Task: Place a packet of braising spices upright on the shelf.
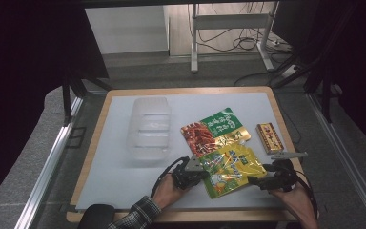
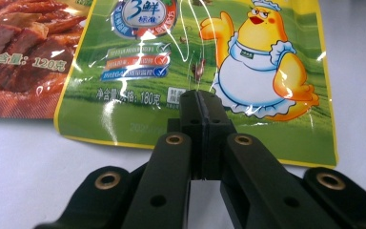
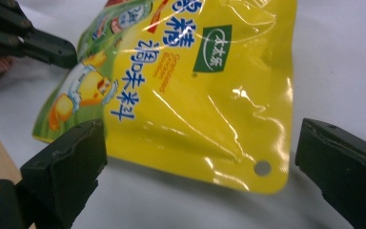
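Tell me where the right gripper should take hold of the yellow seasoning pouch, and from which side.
Grip the yellow pouch at its flat sealed edge by the hang hole, coming in low from the right gripper's own side. That edge faces its open jaws, looks thin, and lies slightly raised off the table.

A lab-like recording room: a white-topped wooden table (image 1: 124, 191) inside aluminium framing (image 1: 52, 157), loose black cables (image 1: 238, 43) across grey carpet (image 1: 24, 157).
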### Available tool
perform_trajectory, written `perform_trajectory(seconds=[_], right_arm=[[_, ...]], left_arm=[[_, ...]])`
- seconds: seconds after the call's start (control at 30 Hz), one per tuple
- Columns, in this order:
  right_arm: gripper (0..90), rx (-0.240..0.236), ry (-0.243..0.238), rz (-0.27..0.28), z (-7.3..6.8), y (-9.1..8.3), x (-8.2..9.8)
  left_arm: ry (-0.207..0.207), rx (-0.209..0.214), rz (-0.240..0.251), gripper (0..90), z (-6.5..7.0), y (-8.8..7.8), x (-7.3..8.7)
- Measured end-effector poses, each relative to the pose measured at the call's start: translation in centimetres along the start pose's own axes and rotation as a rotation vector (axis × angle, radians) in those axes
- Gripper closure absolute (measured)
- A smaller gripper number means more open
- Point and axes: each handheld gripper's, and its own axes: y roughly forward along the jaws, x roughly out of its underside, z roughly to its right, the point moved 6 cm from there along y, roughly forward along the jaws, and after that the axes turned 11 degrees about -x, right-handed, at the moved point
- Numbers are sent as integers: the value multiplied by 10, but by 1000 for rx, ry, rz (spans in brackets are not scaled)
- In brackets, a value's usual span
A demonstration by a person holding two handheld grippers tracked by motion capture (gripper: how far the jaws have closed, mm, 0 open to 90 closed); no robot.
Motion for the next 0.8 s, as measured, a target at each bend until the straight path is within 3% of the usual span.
perform_trajectory(seconds=[0.07, 0.2, 0.33, 0.8], right_arm=[[39, -9, 15, -5, 1, 3, -2], [105, -15, 19, -14, 3, 6, -7], [205, -69, 50, -18, 10, 13, -11], [427, -172, 114, 0, 23, 19, -25]], left_arm=[[13, -5, -7, 900, 0, 0, -1], [-8, 9, -7, 900, -1, 0, 0], [-8, 11, -5, 900, -1, 0, 0], [-6, 17, 0, 900, -1, 1, 0]])
